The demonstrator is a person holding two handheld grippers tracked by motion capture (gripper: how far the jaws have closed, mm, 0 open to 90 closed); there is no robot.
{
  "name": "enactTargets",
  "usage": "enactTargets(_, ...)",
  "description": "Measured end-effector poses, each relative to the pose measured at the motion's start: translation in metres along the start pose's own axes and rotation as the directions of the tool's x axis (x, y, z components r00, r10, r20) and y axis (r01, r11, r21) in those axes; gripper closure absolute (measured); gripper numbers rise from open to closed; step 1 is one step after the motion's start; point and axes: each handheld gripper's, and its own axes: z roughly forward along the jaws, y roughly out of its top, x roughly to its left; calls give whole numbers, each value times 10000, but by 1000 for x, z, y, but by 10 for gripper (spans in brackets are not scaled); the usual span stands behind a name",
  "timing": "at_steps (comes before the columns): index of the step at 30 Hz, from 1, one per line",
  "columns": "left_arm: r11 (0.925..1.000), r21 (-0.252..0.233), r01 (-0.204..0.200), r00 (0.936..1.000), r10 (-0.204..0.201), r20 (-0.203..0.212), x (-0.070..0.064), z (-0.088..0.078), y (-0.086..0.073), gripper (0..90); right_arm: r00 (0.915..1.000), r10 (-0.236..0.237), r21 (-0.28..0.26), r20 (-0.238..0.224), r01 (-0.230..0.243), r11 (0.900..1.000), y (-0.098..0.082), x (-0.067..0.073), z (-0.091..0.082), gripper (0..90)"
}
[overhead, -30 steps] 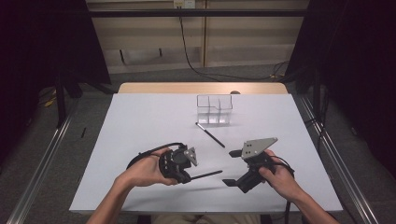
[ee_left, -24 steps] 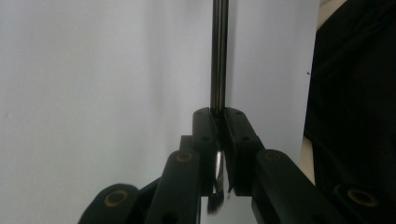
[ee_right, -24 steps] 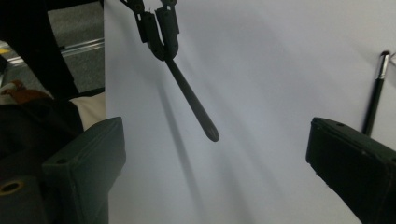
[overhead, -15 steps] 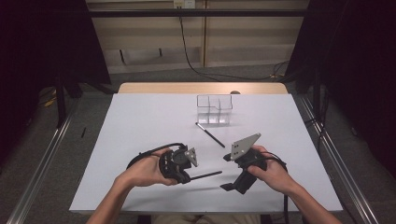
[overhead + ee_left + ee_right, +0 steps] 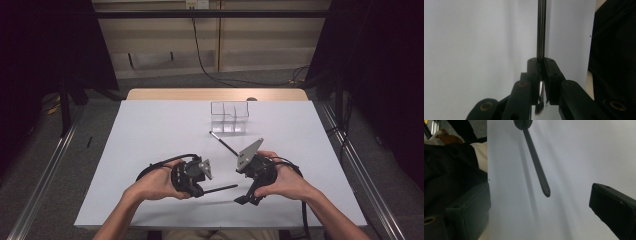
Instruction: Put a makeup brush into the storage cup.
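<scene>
My left gripper (image 5: pixel 201 190) (image 5: pixel 542 62) is shut on a thin black brush (image 5: pixel 220 189) (image 5: pixel 541 30) near the table's front edge. The handle sticks out to the right, and the dark bristles (image 5: pixel 539 110) show behind the jaws. My right gripper (image 5: pixel 246 198) (image 5: pixel 541 207) is just right of it, tilted down and to the left, with its jaws wide open. The handle's tip (image 5: pixel 546 192) hangs in front of the gap between those jaws, touching neither.
A clear compartment box (image 5: pixel 229 117) stands on the white table (image 5: pixel 150 130) at the back middle. A second black stick (image 5: pixel 227 145) lies just in front of it. Cables trail from both grippers.
My right gripper has moved left toward the brush's free end and tilted over. The left gripper and brush have stayed still.
</scene>
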Motion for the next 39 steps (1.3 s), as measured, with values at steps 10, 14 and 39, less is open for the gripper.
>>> enactTargets(10,9998,188,-109,9999,108,45,0,3,0,839,9987,-444,996,-261,468,9939,11,-1,15,245)
enactTargets(14,9997,219,-138,9999,136,61,0,4,1,839,9978,-562,1081,-352,597,9923,15,-4,18,348)
enactTargets(39,9991,266,-322,9995,322,-9,-2,8,5,839,9909,-575,1230,-1218,726,9897,23,-9,36,705)
